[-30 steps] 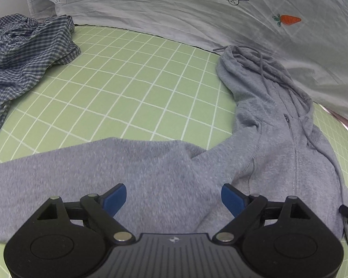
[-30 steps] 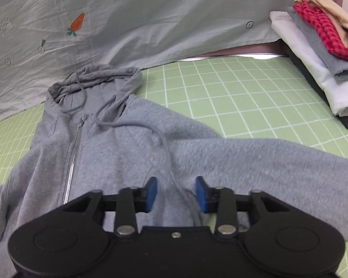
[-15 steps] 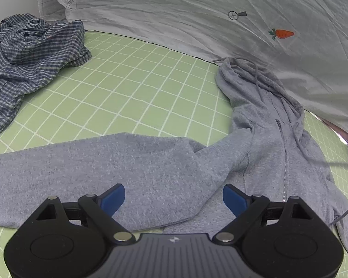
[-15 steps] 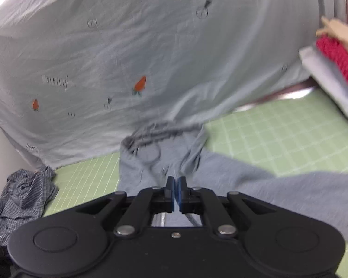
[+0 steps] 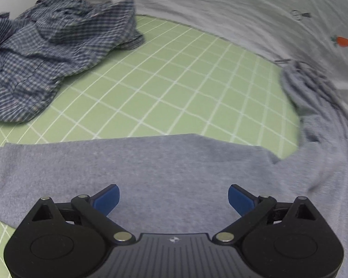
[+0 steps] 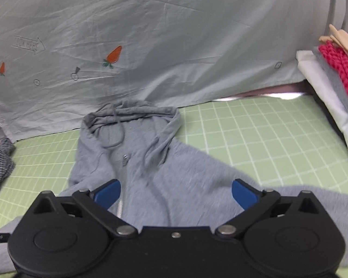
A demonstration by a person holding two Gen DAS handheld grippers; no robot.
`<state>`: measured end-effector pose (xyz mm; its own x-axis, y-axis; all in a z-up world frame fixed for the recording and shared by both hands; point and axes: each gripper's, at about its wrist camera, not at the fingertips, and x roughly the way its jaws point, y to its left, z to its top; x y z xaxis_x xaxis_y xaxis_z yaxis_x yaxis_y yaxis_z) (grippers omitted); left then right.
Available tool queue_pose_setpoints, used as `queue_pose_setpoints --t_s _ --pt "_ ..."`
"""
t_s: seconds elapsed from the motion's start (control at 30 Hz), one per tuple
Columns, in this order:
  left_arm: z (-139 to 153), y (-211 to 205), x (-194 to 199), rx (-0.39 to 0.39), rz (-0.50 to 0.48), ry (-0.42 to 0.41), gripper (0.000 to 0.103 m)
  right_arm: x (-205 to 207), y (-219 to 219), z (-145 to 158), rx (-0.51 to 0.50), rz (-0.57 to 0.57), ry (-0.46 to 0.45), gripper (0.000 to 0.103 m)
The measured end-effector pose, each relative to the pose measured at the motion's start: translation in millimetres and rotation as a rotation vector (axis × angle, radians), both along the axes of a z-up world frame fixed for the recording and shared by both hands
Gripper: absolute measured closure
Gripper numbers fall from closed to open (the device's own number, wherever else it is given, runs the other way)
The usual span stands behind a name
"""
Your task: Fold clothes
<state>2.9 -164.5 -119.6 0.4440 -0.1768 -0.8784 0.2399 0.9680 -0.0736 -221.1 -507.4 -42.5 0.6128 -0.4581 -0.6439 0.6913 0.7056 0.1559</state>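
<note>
A grey zip hoodie (image 6: 150,162) lies flat on the green grid mat (image 6: 255,127), hood towards the back sheet, drawstrings loose on its chest. Its left sleeve (image 5: 132,162) stretches out across the left wrist view. My left gripper (image 5: 174,199) is open and empty, just above that sleeve. My right gripper (image 6: 176,193) is open and empty, above the hoodie's chest beside the zipper (image 6: 123,180). The other sleeve (image 6: 313,199) runs off to the right.
A crumpled blue checked shirt (image 5: 46,53) lies at the mat's far left. A stack of folded clothes (image 6: 336,88) stands at the right edge. A pale sheet with carrot prints (image 6: 150,46) hangs along the back.
My right gripper was shut and raised half a second ago; now it is open and lower over the hoodie's chest. My left gripper has shifted left along the sleeve, still open.
</note>
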Motion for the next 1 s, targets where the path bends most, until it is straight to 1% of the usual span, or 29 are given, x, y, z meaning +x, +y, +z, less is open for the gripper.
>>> queue_pose_setpoints --t_s 0.07,0.2,0.3,0.4,0.43,0.47,0.5,0.57,0.6,0.63,0.67,0.73,0.77,0.8,0.83,0.87,0.93,1.0 --pt "-7.6 2.6 8.5 0.022 0.033 0.013 0.004 15.5 -12.0 -4.1 -0.013 0.012 0.006 0.0" --pt "-16.6 0.9 27.8 0.078 0.052 -0.002 0.0 60.2 -36.9 -19.6 -0.01 0.048 0.029 0.0" --pt "-16.8 0.4 44.3 0.078 0.08 -0.02 0.0 99.5 -52.2 -33.5 -0.028 0.084 0.071 0.0" --pt "-16.6 -0.5 60.2 0.077 0.118 -0.034 0.0 134.8 -65.2 -44.5 -0.044 0.116 0.084 0.001" --pt "-16.6 -1.3 64.7 0.076 0.129 -0.038 0.0 148.0 -68.7 -47.5 -0.05 0.13 0.08 0.005" --pt "-16.8 -2.4 67.7 0.076 0.137 -0.043 0.0 160.7 -71.2 -50.1 -0.052 0.155 0.076 0.014" --pt "-17.2 -3.4 69.6 0.075 0.143 -0.049 0.0 173.2 -72.7 -52.6 -0.055 0.184 0.075 0.019" --pt "-17.8 -4.9 71.8 0.074 0.152 -0.059 0.0 198.0 -73.6 -58.4 -0.064 0.252 0.078 0.039" --pt "-18.0 -5.4 72.0 0.074 0.156 -0.062 0.0 210.7 -73.1 -61.7 -0.07 0.29 0.08 0.044" --pt "-18.4 -5.7 72.1 0.073 0.157 -0.066 0.0 223.7 -71.7 -65.3 -0.074 0.329 0.081 0.056" --pt "-18.8 -5.8 71.5 0.072 0.157 -0.071 0.0 234.9 -71.2 -68.4 -0.075 0.357 0.081 0.062" --pt "-19.5 -5.5 70.2 0.07 0.156 -0.081 0.0 255.3 -70.1 -75.4 -0.072 0.397 0.087 0.066" --pt "-19.6 -5.4 69.6 0.07 0.156 -0.084 0.0 263.1 -70.2 -78.9 -0.075 0.4 0.099 0.075" --pt "-19.8 -5.4 69.1 0.069 0.156 -0.086 0.0 269.7 -70.5 -82.6 -0.076 0.399 0.12 0.081" --pt "-19.9 -5.3 68.7 0.069 0.156 -0.088 0.0 274.7 -70.9 -85.4 -0.076 0.397 0.136 0.101" --pt "-19.9 -5.2 68.6 0.068 0.155 -0.089 0.0 274.0 -71.0 -84.6 -0.076 0.39 0.134 0.1" --pt "-20.1 -4.7 68.8 0.067 0.15 -0.09 0.0 262.0 -69.6 -75.9 -0.085 0.369 0.103 0.1" --pt "-20.3 -4.4 68.5 0.067 0.148 -0.093 0.0 240.8 -64.3 -60.2 -0.119 0.343 0.082 0.1"
